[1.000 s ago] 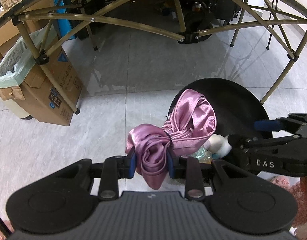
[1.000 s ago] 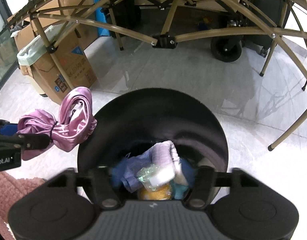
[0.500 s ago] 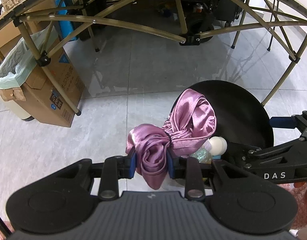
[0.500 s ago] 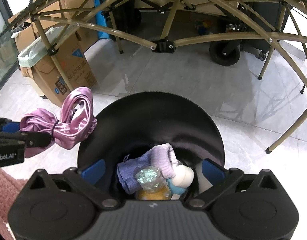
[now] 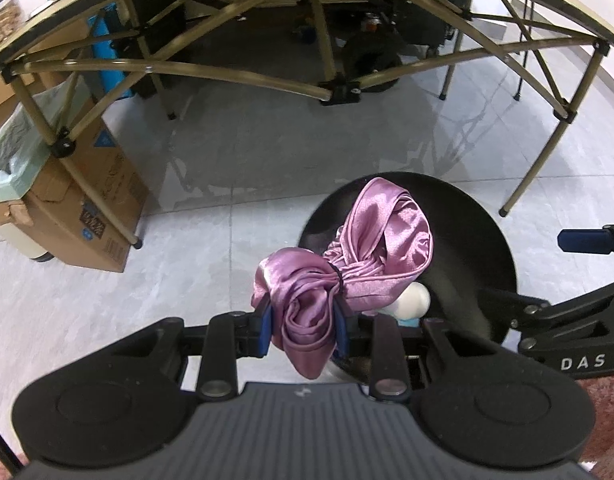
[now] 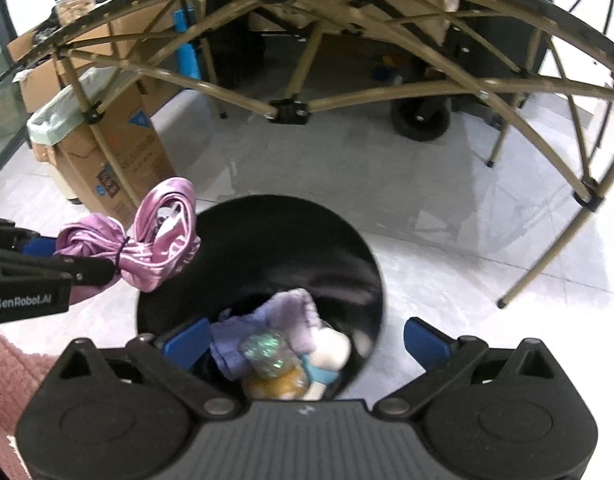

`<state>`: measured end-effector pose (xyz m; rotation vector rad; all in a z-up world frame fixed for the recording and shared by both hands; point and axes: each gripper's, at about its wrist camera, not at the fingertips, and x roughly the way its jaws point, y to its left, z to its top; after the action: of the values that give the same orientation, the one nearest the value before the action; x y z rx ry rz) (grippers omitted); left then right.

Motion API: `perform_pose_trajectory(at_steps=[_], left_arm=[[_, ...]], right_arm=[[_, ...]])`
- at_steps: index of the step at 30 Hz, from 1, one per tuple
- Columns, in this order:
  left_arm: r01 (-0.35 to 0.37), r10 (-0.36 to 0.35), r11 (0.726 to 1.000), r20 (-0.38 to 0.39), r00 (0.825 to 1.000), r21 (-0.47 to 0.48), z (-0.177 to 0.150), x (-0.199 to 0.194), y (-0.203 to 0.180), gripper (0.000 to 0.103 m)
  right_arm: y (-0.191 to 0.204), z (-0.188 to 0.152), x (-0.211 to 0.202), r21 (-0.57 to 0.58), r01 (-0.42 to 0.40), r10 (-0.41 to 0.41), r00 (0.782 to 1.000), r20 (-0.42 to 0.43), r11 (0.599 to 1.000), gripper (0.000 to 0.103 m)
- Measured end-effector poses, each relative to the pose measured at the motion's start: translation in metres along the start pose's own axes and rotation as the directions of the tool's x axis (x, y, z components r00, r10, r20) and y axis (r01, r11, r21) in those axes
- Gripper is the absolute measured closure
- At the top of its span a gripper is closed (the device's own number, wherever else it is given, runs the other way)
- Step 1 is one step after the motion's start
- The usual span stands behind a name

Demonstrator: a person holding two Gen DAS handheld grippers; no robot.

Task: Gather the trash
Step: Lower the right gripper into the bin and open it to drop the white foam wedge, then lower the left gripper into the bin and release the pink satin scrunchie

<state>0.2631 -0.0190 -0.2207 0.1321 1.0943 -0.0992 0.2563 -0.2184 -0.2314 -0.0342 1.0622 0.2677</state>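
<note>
Both pads of the left hand-held gripper (image 5: 303,326) clamp the pink satin cloth (image 5: 347,268) at the black bin's (image 5: 487,248) rim.

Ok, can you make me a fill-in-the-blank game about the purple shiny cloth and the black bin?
1. The left gripper is shut on the shiny ____ cloth.
2. The right gripper is wide ____, holding nothing.
3. The round bin is coloured ____.
4. The white ball lies ____ the bin.

Missing words: purple; open; black; inside
</note>
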Motion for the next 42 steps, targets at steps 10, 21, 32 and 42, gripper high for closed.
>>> perform_pose_trajectory(at_steps=[10, 21, 32, 42], left_arm=[[0.056, -0.055, 0.997, -0.014, 0.998, 0.055, 0.011, 0.020, -0.038, 0.073], [0.070, -0.062, 0.992, -0.079, 0.995, 0.104, 0.016, 0.062, -0.060, 0.073], [0.068, -0.065, 0.991, -0.033, 0.997, 0.113, 0.014, 0.055, -0.059, 0.002], [0.087, -0.083, 0.992, -0.055, 0.995, 0.088, 0.016, 0.055, -0.055, 0.000]], right_arm=[[-0.036, -0.011, -0.014, 0.075, 0.054, -0.053, 0.999, -0.009, 0.996, 0.000], [-0.067, -0.013, -0.012, 0.166, 0.112, -0.110, 0.994, -0.024, 0.980, 0.000], [-0.067, -0.009, -0.006, 0.167, 0.119, -0.116, 0.993, -0.030, 0.979, 0.000], [-0.066, -0.008, -0.009, 0.176, 0.104, -0.103, 0.995, -0.010, 0.979, 0.000]])
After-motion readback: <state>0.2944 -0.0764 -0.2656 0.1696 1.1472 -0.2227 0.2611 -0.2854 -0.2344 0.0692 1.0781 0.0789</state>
